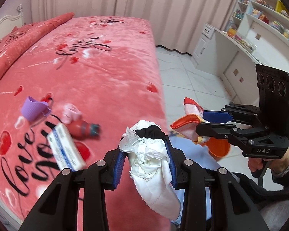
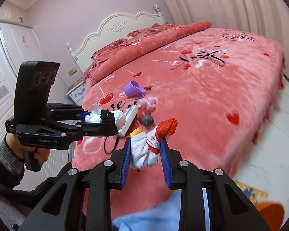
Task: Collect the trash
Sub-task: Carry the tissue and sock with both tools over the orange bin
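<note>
With the left gripper (image 1: 144,154) closed on crumpled tissue (image 1: 150,154) and the right gripper (image 2: 145,152) closed on a red-and-white wrapper (image 2: 150,146), both probably must next go to the orange bin (image 2: 269,211).

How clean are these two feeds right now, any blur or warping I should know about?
Left wrist view: the white tissue wad is sharp, while the purple cup and red bottle on the bed smear. Right wrist view: the red-and-white cloth bundle is crisp, the bed edge streaks. Fisheye bends both, with dark corners.
</note>
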A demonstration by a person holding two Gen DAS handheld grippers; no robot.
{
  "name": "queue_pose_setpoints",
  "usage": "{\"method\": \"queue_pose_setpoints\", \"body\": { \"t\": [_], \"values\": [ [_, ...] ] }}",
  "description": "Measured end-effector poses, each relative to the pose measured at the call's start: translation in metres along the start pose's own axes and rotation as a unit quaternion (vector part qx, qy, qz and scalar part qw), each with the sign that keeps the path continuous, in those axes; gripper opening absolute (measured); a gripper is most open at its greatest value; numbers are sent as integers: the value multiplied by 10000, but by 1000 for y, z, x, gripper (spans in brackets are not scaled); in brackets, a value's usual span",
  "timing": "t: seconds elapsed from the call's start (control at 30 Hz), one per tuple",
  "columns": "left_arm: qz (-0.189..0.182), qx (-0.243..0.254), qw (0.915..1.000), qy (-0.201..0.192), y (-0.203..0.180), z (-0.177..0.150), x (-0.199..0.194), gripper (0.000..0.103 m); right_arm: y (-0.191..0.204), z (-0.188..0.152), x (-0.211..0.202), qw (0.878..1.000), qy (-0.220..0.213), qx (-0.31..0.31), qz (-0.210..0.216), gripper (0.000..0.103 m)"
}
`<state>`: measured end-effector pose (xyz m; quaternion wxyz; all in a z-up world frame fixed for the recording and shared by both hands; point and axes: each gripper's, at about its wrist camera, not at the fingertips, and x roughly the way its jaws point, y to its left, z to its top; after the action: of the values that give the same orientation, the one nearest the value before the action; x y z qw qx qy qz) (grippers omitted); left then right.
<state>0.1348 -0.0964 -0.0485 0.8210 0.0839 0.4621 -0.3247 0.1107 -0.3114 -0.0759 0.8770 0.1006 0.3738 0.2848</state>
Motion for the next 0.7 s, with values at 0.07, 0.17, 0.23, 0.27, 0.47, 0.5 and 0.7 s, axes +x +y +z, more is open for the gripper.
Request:
{"method": "queue_pose_setpoints", "body": {
  "t": [0.07,0.17,0.23,0.27,0.47,0.5,0.7],
  "values": [
    [-84,126,9999,32,-18,-5,2,39,-2,-18,-19,9999,-72,124,-87,30],
    [-217,323,9992,48,-44,-6,7,39,-8,-40,-48,9991,-187,291,-258,30],
    [-302,474,9984,62,-62,-8,11,39,-14,-52,-67,9980,-287,405,-390,30],
    [-363,557,9978,78,-72,-8,14,39,-20,-59,-79,9970,-353,478,-490,30],
    [-702,1010,9922,189,-125,0,38,39,-49,-91,-133,9902,-600,835,-941,30],
    [-770,1105,9907,209,-135,3,43,39,-53,-95,-139,9891,-632,873,-1001,30],
    [-1038,1621,9807,337,-186,15,68,39,-85,-125,-188,9779,-855,1237,-1452,30]
  ]
}}
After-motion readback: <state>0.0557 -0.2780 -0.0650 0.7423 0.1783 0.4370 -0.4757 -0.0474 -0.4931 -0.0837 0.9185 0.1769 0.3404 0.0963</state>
